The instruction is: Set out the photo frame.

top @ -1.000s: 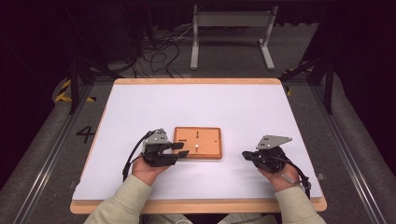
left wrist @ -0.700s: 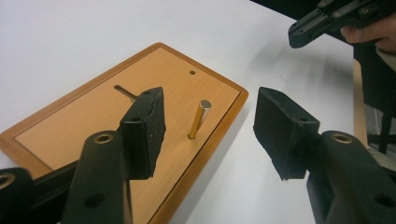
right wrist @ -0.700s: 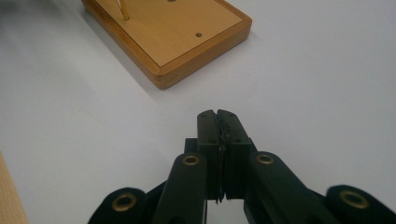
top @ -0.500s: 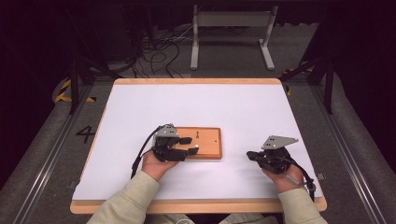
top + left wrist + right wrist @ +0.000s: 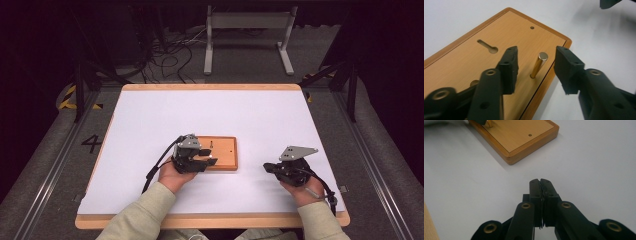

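Since the earlier frames, the left tool (image 5: 205,161) has travelled rightward from the wooden board's left edge to over its near corner, its jaws just closing in. On the white bench (image 5: 215,115), the wooden board (image 5: 224,152) lies centre-front. The left tool's jaws stand partly apart astride the upright brass pin (image 5: 538,65), pads clear of it on both sides. The right tool (image 5: 540,182) rests pinched tight and empty, well apart on the bench. To grip well, centre the pin between the pads, close squarely, then pull straight along its axis.
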Tool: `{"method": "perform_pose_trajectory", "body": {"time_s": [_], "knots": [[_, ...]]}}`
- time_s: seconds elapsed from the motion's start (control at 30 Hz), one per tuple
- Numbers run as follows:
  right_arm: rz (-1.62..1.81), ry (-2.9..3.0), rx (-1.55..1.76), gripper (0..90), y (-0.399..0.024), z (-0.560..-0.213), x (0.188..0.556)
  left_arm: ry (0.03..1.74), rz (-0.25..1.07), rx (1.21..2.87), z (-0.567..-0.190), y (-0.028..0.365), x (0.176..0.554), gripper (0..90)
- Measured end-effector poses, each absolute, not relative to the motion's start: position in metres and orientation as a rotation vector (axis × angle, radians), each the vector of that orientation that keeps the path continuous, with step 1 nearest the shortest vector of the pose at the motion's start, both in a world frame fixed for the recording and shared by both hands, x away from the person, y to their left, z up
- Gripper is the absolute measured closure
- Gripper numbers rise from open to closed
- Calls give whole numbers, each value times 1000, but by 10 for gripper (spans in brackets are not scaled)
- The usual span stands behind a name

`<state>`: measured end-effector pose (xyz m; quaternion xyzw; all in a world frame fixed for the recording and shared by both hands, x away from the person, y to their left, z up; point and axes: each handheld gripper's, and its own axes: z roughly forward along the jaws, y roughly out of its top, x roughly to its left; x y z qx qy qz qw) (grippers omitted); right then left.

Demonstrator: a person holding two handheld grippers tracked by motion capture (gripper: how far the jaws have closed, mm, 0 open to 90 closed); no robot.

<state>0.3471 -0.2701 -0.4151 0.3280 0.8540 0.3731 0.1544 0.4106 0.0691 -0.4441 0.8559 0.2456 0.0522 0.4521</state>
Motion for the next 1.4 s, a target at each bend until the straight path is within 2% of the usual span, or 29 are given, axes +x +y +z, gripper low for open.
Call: {"method": "perform_pose_trajectory", "body": {"time_s": [0.13, 0.33, 0.53, 0.67, 0.93, 1.1, 1.2, 1.3, 1.4], "knots": [[1067, 2454, 935, 883, -268, -415, 347, 591, 124, 2125, -447, 68, 410, 699], [1064, 2459, 930, 882, -268, -416, 347, 578, 162, 2147, -449, 65, 408, 827], [1065, 2462, 930, 882, -267, -416, 347, 551, 201, 2161, -449, 65, 406, 839], [1066, 2462, 927, 879, -266, -416, 347, 466, 328, 2201, -449, 61, 398, 842], [1066, 2460, 917, 875, -266, -416, 347, 398, 397, 2209, -451, 61, 391, 842], [1069, 2460, 907, 870, -264, -415, 348, 273, 554, 2204, -456, 61, 376, 842], [1068, 2461, 905, 868, -263, -415, 348, 226, 603, 2203, -457, 61, 372, 842], [1073, 2461, 897, 840, -260, -414, 349, 123, 716, 2215, -460, 60, 362, 843], [1083, 2457, 910, 812, -259, -413, 351, 91, 762, 2218, -461, 59, 358, 844]]}}
